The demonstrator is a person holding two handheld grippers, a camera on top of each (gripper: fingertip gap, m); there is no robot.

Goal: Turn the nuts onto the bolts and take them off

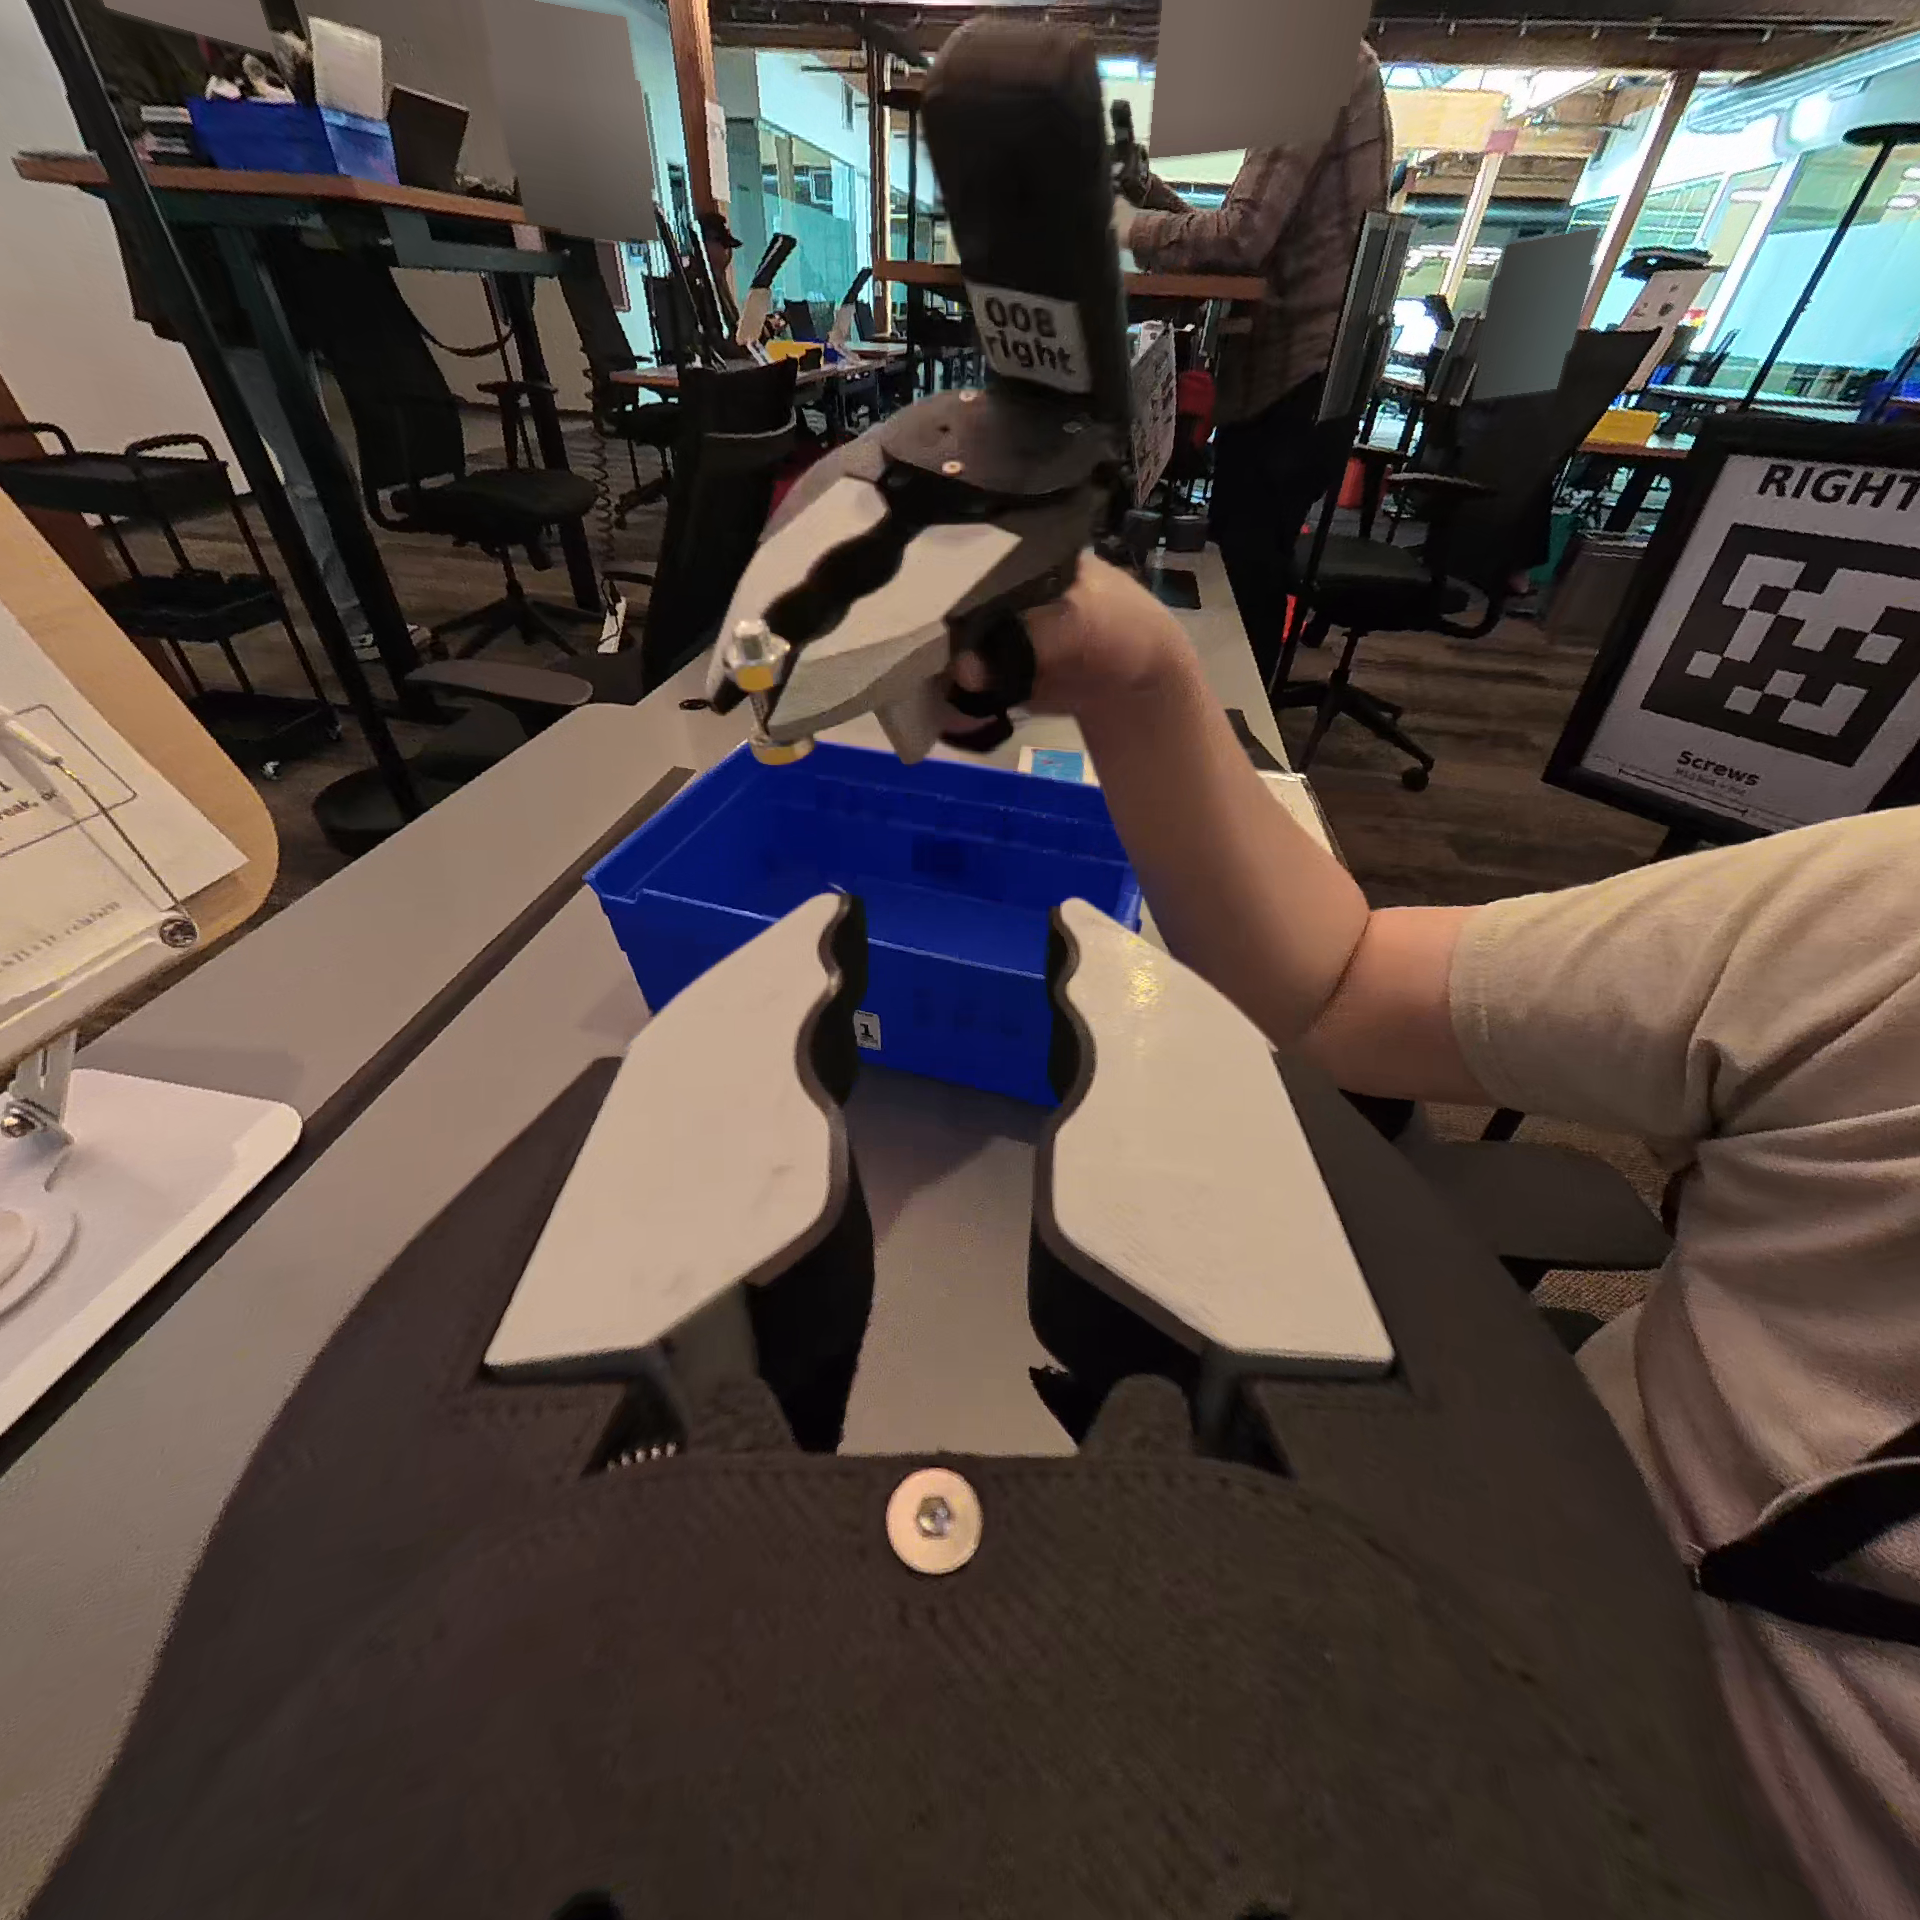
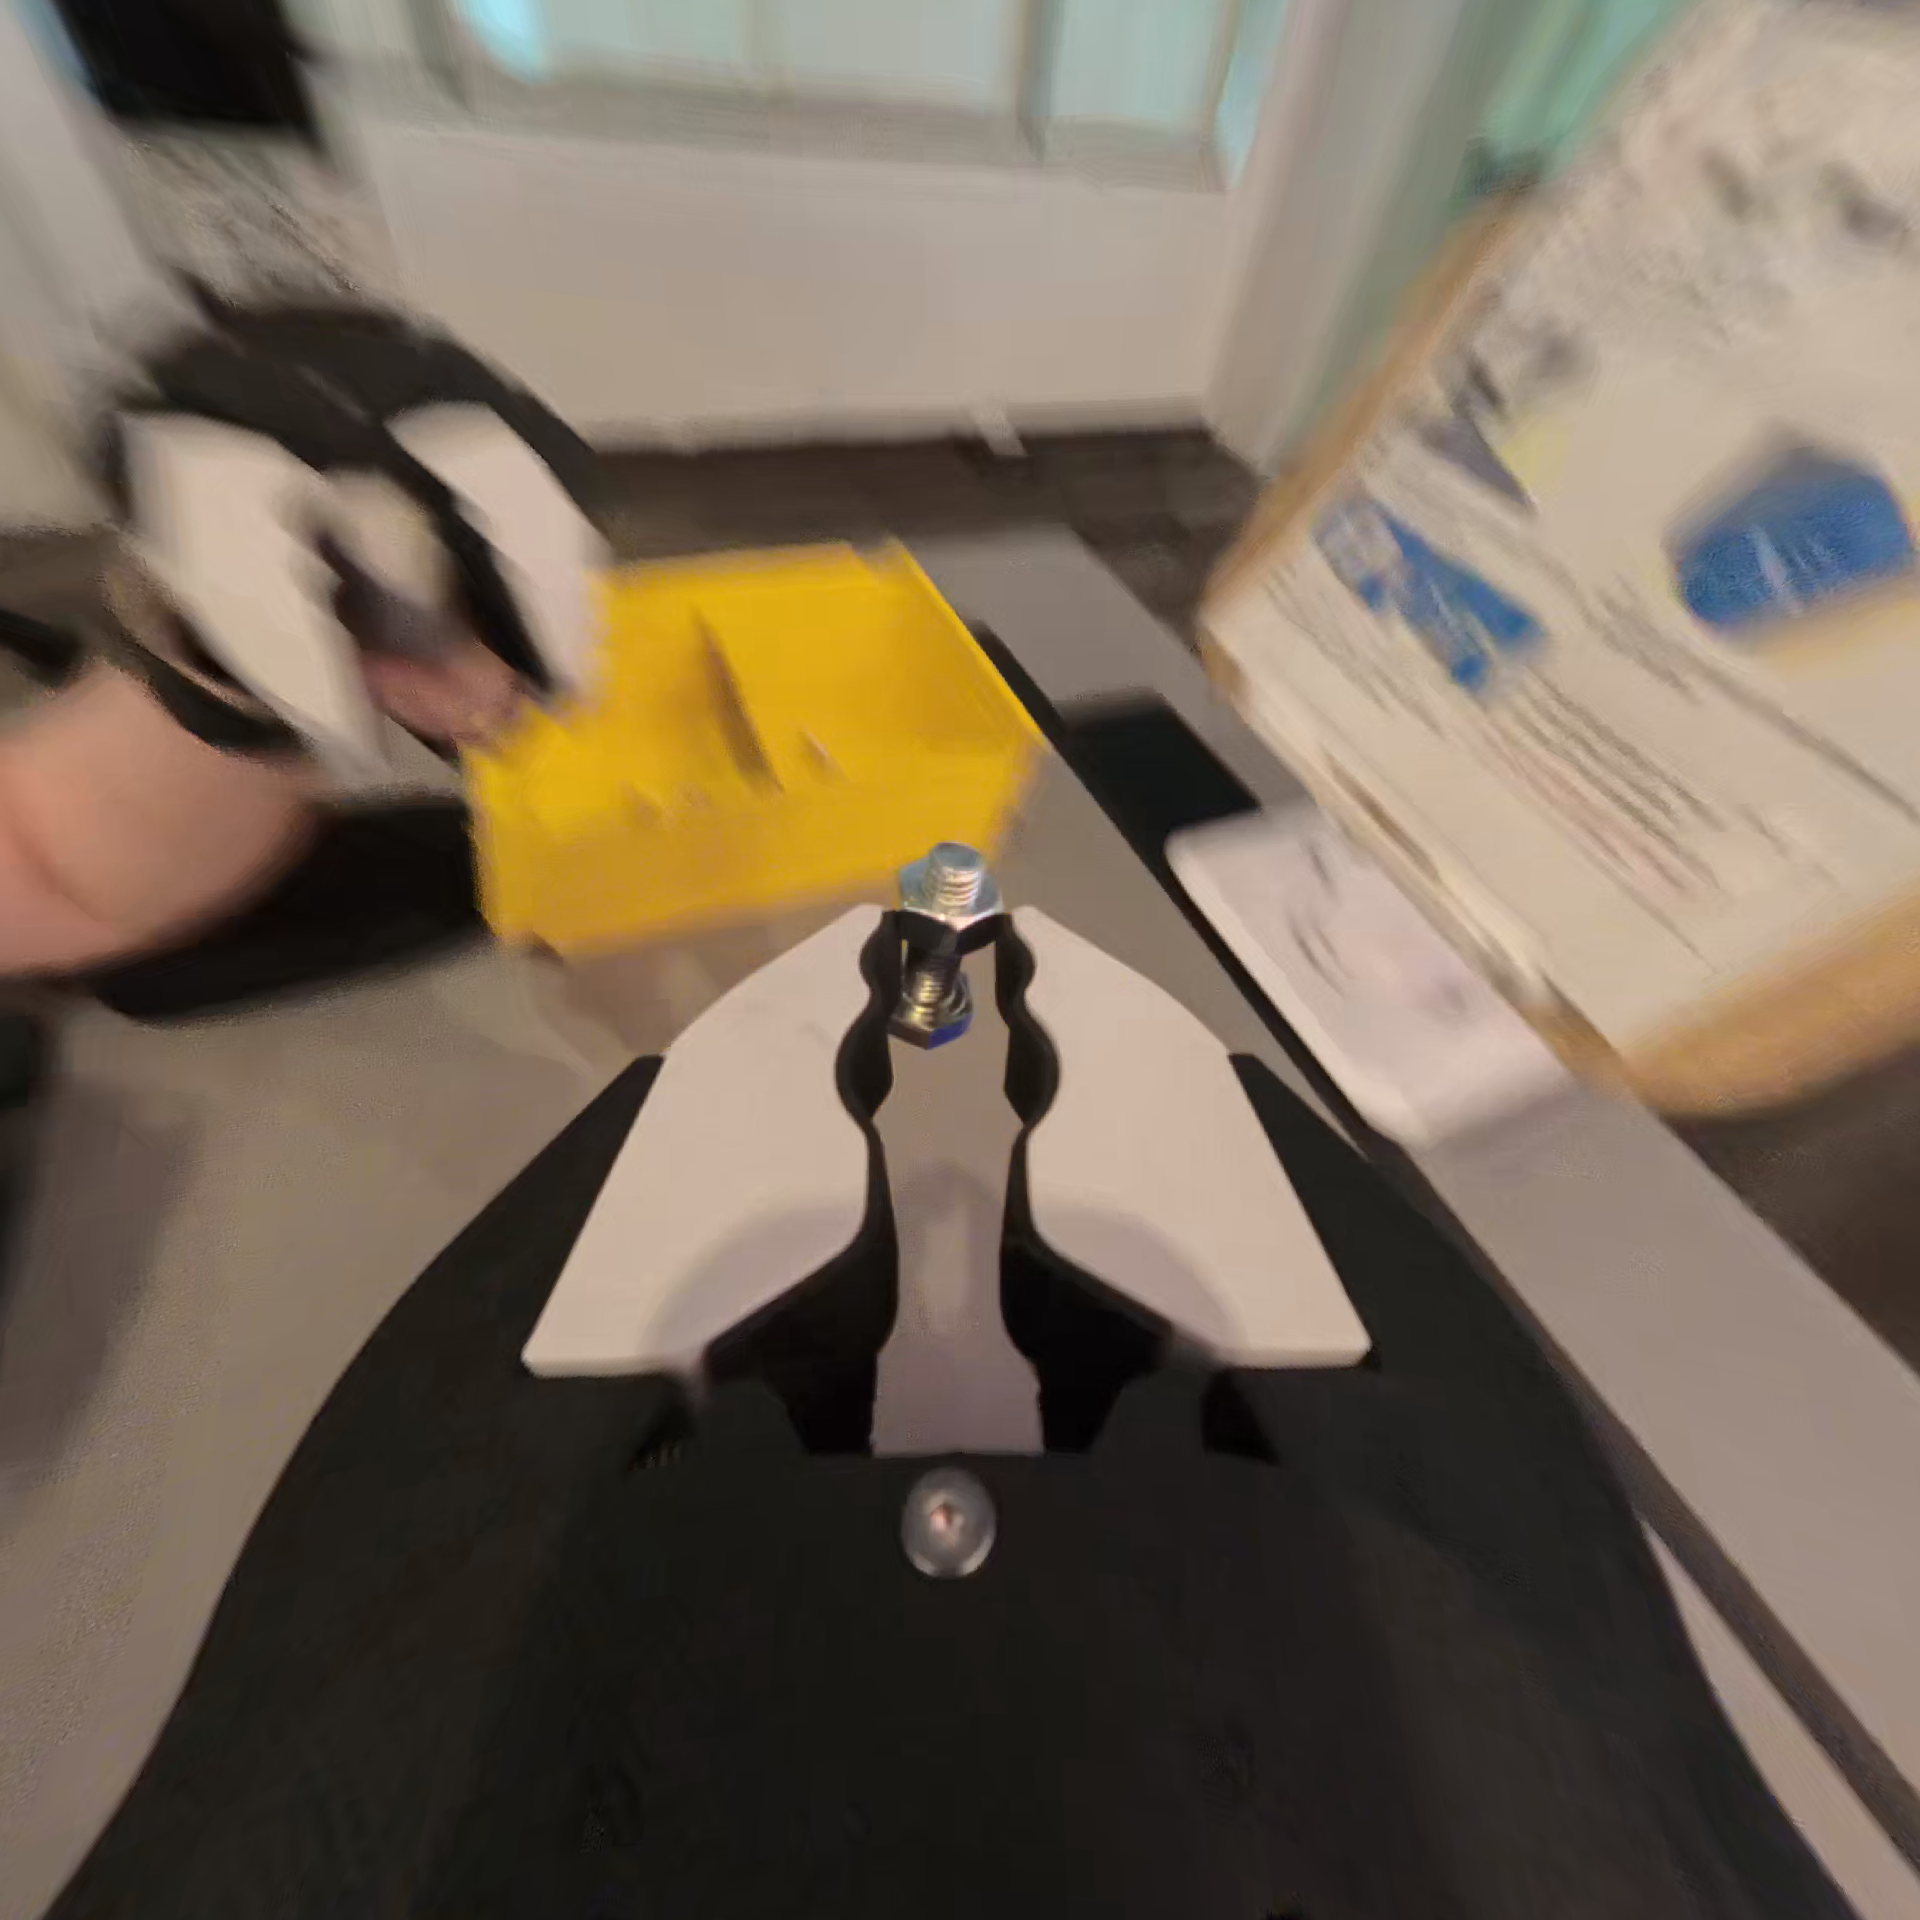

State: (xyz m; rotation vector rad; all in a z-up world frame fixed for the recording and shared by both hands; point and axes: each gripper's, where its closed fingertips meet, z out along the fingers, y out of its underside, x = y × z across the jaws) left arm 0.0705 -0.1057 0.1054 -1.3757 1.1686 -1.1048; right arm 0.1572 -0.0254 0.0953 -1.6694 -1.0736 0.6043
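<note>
My right gripper (image 2: 945, 932) is shut on a silver nut (image 2: 948, 914) threaded on a bolt (image 2: 943, 868). The threaded end pokes out past the fingertips and the bolt head (image 2: 930, 1016) hangs between the fingers. In the left wrist view the right gripper (image 1: 753, 694) is held in the air above the far left corner of the blue bin (image 1: 935, 935), with the bolt (image 1: 758, 665) at its tips. My left gripper (image 1: 951, 956) is open and empty, low over the grey table (image 1: 416, 1039) in front of the blue bin. It shows blurred at the left of the right wrist view (image 2: 343, 592).
A yellow bin (image 2: 748, 748) stands on the table beyond the right gripper. An instruction board (image 2: 1610, 623) on a white stand is at the table's edge; it also shows in the left wrist view (image 1: 94, 831). A framed marker sign (image 1: 1787, 644) stands at the right. Chairs, desks and a person fill the background. There is about 11 cm between the tips of the two grippers.
</note>
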